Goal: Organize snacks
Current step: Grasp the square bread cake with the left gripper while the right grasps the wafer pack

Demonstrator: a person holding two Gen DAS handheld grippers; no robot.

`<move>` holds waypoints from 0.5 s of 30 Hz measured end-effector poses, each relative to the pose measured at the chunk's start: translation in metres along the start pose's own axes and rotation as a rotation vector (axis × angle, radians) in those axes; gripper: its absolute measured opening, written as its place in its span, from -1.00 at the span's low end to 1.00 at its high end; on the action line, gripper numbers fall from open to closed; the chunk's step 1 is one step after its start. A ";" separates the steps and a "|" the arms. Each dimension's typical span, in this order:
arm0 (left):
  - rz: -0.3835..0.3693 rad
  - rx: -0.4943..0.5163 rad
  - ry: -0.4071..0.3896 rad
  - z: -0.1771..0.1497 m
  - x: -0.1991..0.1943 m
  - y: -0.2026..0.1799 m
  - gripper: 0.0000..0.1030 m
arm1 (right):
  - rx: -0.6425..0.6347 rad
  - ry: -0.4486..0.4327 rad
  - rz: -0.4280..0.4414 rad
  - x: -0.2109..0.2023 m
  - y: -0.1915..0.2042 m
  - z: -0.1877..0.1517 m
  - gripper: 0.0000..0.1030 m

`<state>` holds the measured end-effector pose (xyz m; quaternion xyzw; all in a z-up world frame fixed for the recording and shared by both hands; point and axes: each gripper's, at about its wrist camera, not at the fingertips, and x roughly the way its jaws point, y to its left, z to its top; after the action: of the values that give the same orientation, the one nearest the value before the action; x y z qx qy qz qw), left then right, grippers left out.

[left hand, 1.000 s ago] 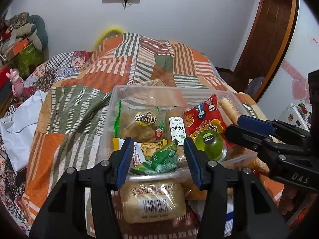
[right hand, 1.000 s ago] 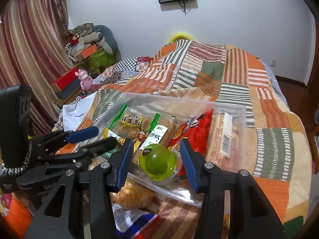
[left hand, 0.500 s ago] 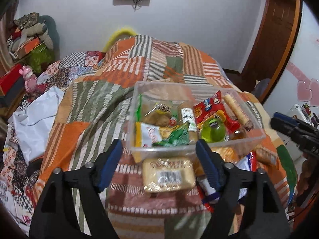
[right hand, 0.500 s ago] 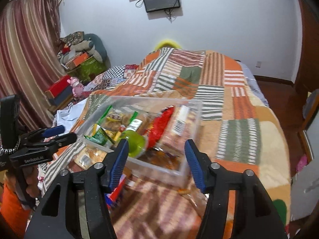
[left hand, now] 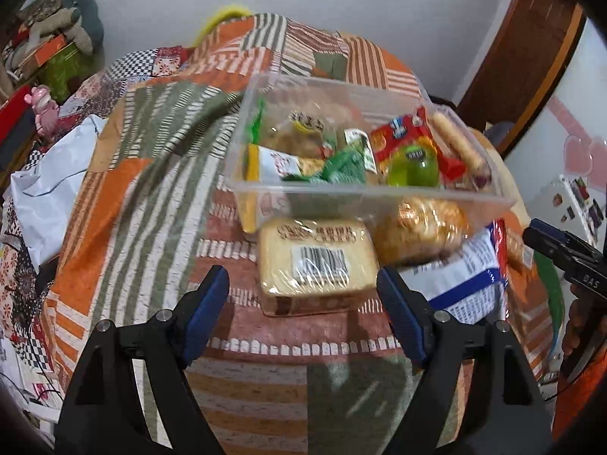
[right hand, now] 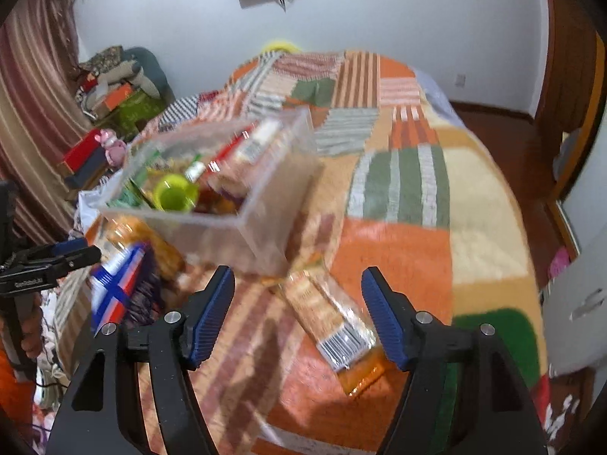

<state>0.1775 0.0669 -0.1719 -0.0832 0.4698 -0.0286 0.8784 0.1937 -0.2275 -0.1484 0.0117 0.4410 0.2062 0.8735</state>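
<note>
A clear plastic bin (left hand: 265,121) (right hand: 265,204) sits on the bed and holds several snack packs, among them a green jelly cup (left hand: 413,167) (right hand: 176,195) and a red bag (left hand: 402,136). In front of it lie a wrapped bread pack with a barcode (left hand: 316,261), an orange-brown bun pack (left hand: 425,227) and a blue-and-white bag (left hand: 466,276) (right hand: 117,284). A long wrapped snack with a barcode (right hand: 330,322) lies to the bin's right. My left gripper (left hand: 303,307) is open, just short of the bread pack. My right gripper (right hand: 297,303) is open above the long snack.
A striped patchwork blanket (left hand: 151,174) covers the bed. A white cloth (left hand: 45,189) lies at its left edge. Boxes and soft toys (right hand: 114,106) are piled by the curtain. A wooden door (left hand: 523,49) and bare floor (right hand: 504,144) lie to the right.
Both grippers have pulled back from the bin and opened wider. The right gripper has swung right, bringing the long wrapped snack between its fingers. The left one now faces the bread pack.
</note>
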 end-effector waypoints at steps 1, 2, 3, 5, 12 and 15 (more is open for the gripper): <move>-0.003 0.005 0.003 -0.001 0.002 -0.002 0.56 | -0.002 0.009 -0.005 0.002 -0.001 -0.002 0.28; -0.005 0.008 0.006 -0.002 0.003 -0.002 0.56 | -0.005 0.020 -0.011 0.006 -0.001 -0.002 0.28; -0.008 0.009 0.010 -0.002 0.005 -0.003 0.56 | -0.008 0.028 -0.016 0.010 -0.002 -0.002 0.28; -0.011 0.011 0.021 -0.001 0.010 -0.005 0.56 | -0.013 0.042 -0.028 0.015 -0.005 -0.001 0.28; 0.015 0.029 0.039 0.001 0.029 -0.011 0.56 | 0.016 0.103 -0.011 0.032 -0.016 -0.006 0.30; 0.027 0.035 0.039 0.002 0.035 -0.012 0.57 | -0.002 0.101 -0.014 0.026 -0.012 -0.011 0.30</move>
<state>0.1988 0.0510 -0.1979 -0.0607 0.4872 -0.0265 0.8708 0.2030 -0.2309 -0.1772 -0.0024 0.4844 0.2009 0.8515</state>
